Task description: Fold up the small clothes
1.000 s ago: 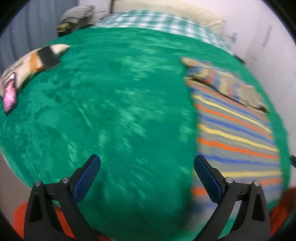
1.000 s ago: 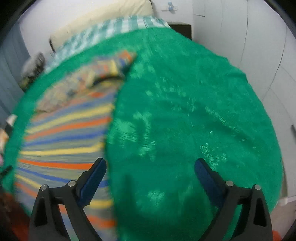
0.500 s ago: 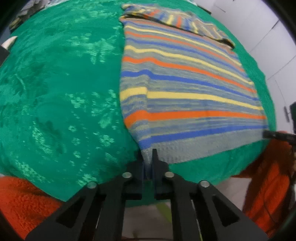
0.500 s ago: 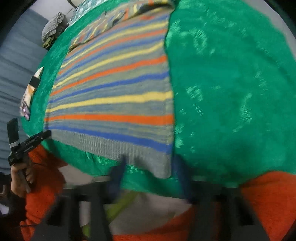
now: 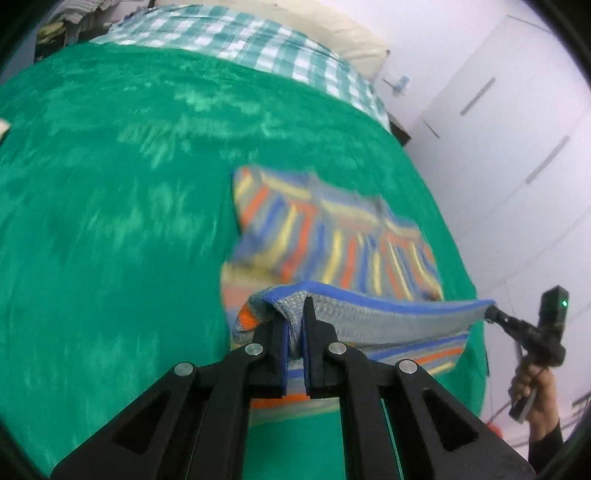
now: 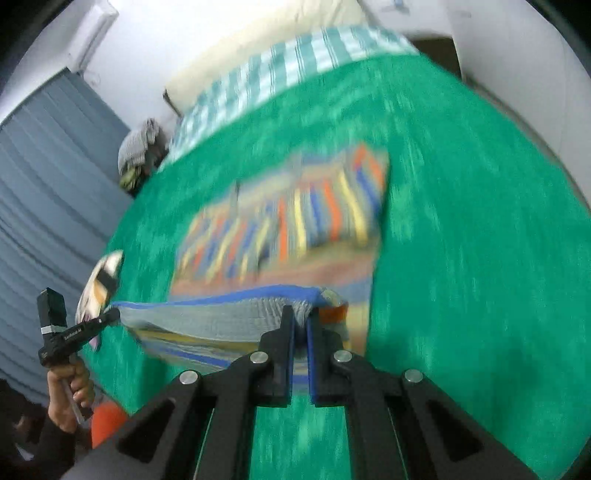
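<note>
A striped knitted sweater (image 5: 332,236) in grey, blue, orange and yellow lies on the green blanket (image 5: 110,206). My left gripper (image 5: 294,325) is shut on the left corner of its grey ribbed hem. My right gripper (image 6: 301,328) is shut on the right corner of the same hem (image 6: 221,314). Both hold the hem lifted and stretched taut above the sweater's body (image 6: 295,221). Each gripper also shows in the other's view: the right one (image 5: 491,314) at the hem's far end, the left one (image 6: 110,315) likewise.
The green blanket (image 6: 461,221) covers a bed with a checked sheet (image 5: 240,40) and a cream pillow (image 5: 332,33) at its head. A patterned cloth (image 6: 99,280) lies at the bed's left edge. White cupboard doors (image 5: 517,129) stand on the right.
Both grippers went from open over the blanket to shut on the sweater's hem corners. They have since lifted the hem and carried it forward over the sweater's body.
</note>
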The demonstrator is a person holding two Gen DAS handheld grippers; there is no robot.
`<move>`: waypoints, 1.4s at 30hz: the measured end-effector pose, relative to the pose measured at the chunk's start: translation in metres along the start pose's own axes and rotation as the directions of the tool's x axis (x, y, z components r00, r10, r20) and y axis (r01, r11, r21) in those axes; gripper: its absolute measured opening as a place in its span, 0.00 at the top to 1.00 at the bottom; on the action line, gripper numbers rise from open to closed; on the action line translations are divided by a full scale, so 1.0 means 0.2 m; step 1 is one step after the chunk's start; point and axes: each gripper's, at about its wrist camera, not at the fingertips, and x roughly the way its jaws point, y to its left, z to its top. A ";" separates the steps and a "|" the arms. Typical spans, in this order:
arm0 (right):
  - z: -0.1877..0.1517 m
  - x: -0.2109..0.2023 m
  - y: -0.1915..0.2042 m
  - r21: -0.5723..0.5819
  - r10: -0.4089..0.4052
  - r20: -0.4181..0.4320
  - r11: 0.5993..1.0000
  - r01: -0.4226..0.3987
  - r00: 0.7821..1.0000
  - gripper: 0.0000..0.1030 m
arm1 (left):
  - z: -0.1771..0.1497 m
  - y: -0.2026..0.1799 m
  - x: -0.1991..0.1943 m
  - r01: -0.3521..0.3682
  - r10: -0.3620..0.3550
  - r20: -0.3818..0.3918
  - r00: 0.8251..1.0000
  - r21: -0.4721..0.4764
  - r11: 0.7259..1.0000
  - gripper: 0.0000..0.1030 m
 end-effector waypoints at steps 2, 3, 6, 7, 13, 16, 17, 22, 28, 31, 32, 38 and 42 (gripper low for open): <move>0.18 0.12 -0.02 0.002 -0.016 0.011 1.000 0.016 1.000 0.94 | 0.17 0.00 0.16 -0.033 0.033 -0.010 0.999 0.006 0.999 0.96; 0.26 0.21 -0.02 0.011 -0.022 0.008 1.000 0.022 1.000 0.94 | 0.23 0.00 0.23 -0.042 0.042 -0.015 0.999 0.008 0.999 0.96; 0.46 0.43 -0.09 0.048 -0.039 -0.020 0.998 0.040 0.999 0.94 | 0.38 0.01 0.44 -0.075 0.075 -0.047 0.996 -0.004 0.997 0.95; 0.52 0.52 -0.12 0.068 -0.047 -0.020 0.997 0.048 0.999 0.94 | 0.43 0.01 0.52 -0.099 0.099 -0.058 0.993 -0.003 0.995 0.93; 0.60 0.80 -0.32 0.225 -0.105 0.114 0.971 0.077 0.988 0.53 | 0.59 0.09 0.69 -0.184 0.186 0.013 0.982 -0.078 0.980 0.23; 0.55 0.72 -0.30 0.174 -0.095 0.166 0.983 0.065 0.982 0.53 | 0.54 0.14 0.60 -0.160 0.163 0.039 0.986 -0.075 0.984 0.22; 0.53 0.68 -0.27 0.137 -0.098 0.167 0.988 0.075 0.981 0.53 | 0.50 0.13 0.56 -0.168 0.171 0.044 0.984 -0.055 0.984 0.22; 0.27 0.53 0.10 -0.269 -0.001 0.107 0.963 0.030 0.994 0.52 | 0.11 -0.09 0.39 -0.150 0.146 0.037 0.989 0.215 0.965 0.19; -0.21 0.68 0.08 -0.405 -0.209 -0.188 0.907 0.118 0.960 0.55 | -0.34 -0.07 0.50 -0.291 0.353 -0.124 0.927 0.355 0.889 0.22; -0.30 0.45 0.04 -0.332 -0.256 -0.103 0.920 0.209 0.961 0.52 | -0.40 -0.04 0.20 -0.301 0.318 -0.031 0.948 0.247 0.921 0.14; -0.34 0.37 0.05 -0.319 -0.248 -0.068 0.923 0.214 0.966 0.49 | -0.43 -0.05 0.11 -0.299 0.307 0.003 0.952 0.225 0.927 0.09; -0.65 0.08 0.11 -0.310 -0.270 0.094 0.907 0.286 0.958 0.29 | -0.60 -0.17 -0.24 -0.302 0.277 0.135 0.951 0.233 0.924 0.04; -0.80 0.07 0.07 -0.217 -0.310 0.122 0.919 0.330 0.943 0.29 | -0.69 -0.21 -0.16 -0.311 0.289 0.127 0.949 0.234 0.921 0.04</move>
